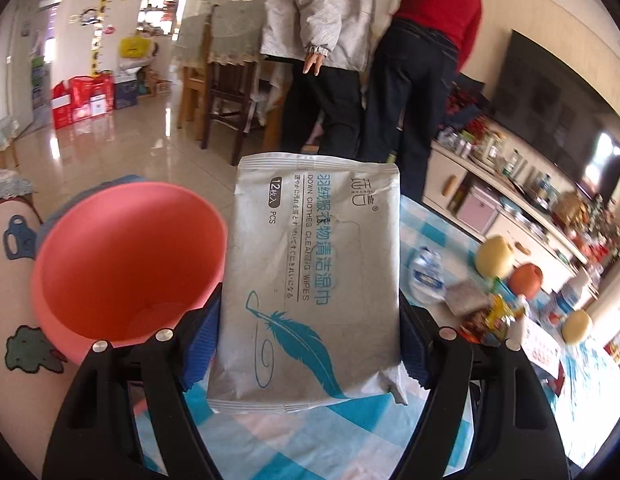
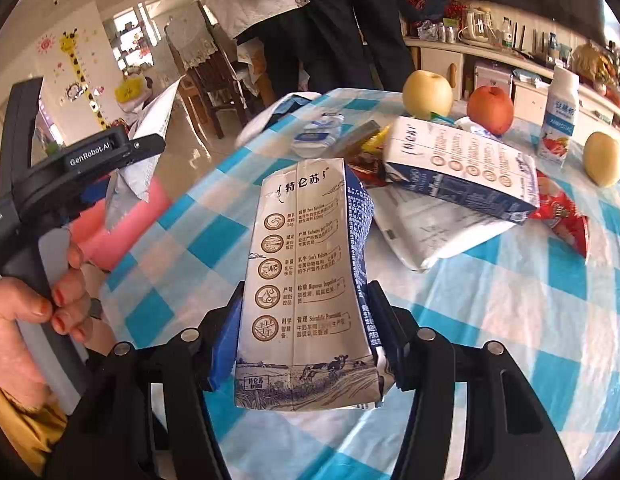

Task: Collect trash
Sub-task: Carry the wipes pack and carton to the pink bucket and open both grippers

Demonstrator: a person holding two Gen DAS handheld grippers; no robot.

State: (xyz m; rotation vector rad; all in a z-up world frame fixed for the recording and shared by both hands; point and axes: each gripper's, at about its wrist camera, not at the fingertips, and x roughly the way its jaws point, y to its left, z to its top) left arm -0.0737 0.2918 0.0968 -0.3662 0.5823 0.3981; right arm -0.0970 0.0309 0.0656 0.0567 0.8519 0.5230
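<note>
My left gripper [image 1: 310, 300] is shut on a white wet-wipes packet [image 1: 310, 264] with a teal feather print, gripped by its long sides. An empty pink bin [image 1: 125, 264] stands just left of the packet, beyond the table edge. My right gripper [image 2: 305, 292] is shut on a flattened white-and-blue milk carton [image 2: 305, 240], lifted above the blue-checked tablecloth [image 2: 510, 320]. In the right wrist view the left gripper [image 2: 141, 148] shows at the left in a hand, with the pink bin [image 2: 125, 224] behind it.
On the table lie a second milk carton [image 2: 462, 168], a white packet [image 2: 430, 232], a red wrapper [image 2: 566, 216], a crushed bottle [image 2: 318, 136], pears [image 2: 428, 94], an apple [image 2: 490, 108] and a yoghurt bottle [image 2: 560, 116]. Two people [image 1: 350, 60] stand beyond the table, by chairs [image 1: 225, 80].
</note>
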